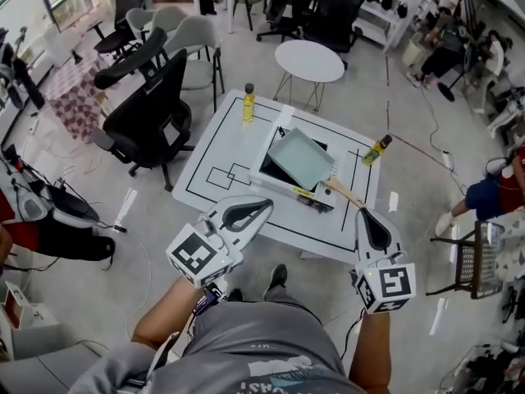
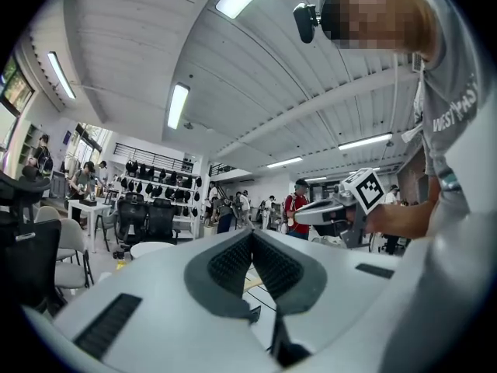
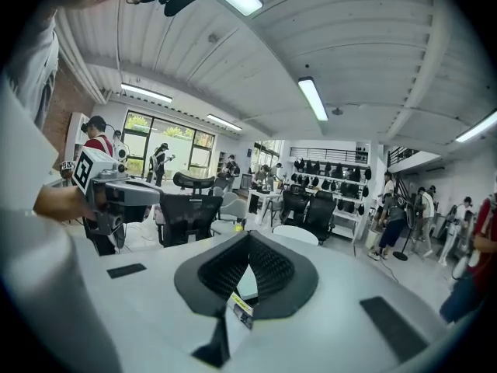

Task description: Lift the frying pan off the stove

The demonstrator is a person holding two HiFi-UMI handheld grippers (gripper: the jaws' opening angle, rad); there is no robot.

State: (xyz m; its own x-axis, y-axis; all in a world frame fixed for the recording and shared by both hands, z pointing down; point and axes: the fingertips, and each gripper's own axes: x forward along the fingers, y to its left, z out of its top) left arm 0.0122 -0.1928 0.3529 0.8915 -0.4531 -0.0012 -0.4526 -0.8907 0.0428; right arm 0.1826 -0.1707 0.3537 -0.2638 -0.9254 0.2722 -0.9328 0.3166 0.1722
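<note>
— What is in the containers on my table?
— Your table (image 1: 215, 130) carries two bottles. The yellow bottle (image 1: 248, 105) at the far left corner stands upright under a dark cap and holds yellow liquid. The darker bottle (image 1: 376, 151) at the right edge has a yellow band; I cannot make out its contents. The frying pan (image 1: 299, 158) shows you a bare floor.
— How does the pan look, and where is it?
— It is square and pale grey-blue, with a low rim and a wooden handle (image 1: 344, 191). It sits over the black stove (image 1: 277, 176) in the middle of the table. I cannot tell whether it rests there or is tilted above it.
— Which way does it run?
— Its long axis lies diagonally: body toward your far left, handle toward your near right, ending right at your right tongs (image 1: 363, 213).
— And my tongs?
— Your right tongs are pressed together. The gap behind their tips shows a strip of pale pan and a yellow-and-white label (image 3: 241, 309). I cannot tell whether they nip the wood. Your left tongs (image 1: 265, 206) are pressed together too, nipping nothing, near the stove's near left corner and apart from the pan.
</note>
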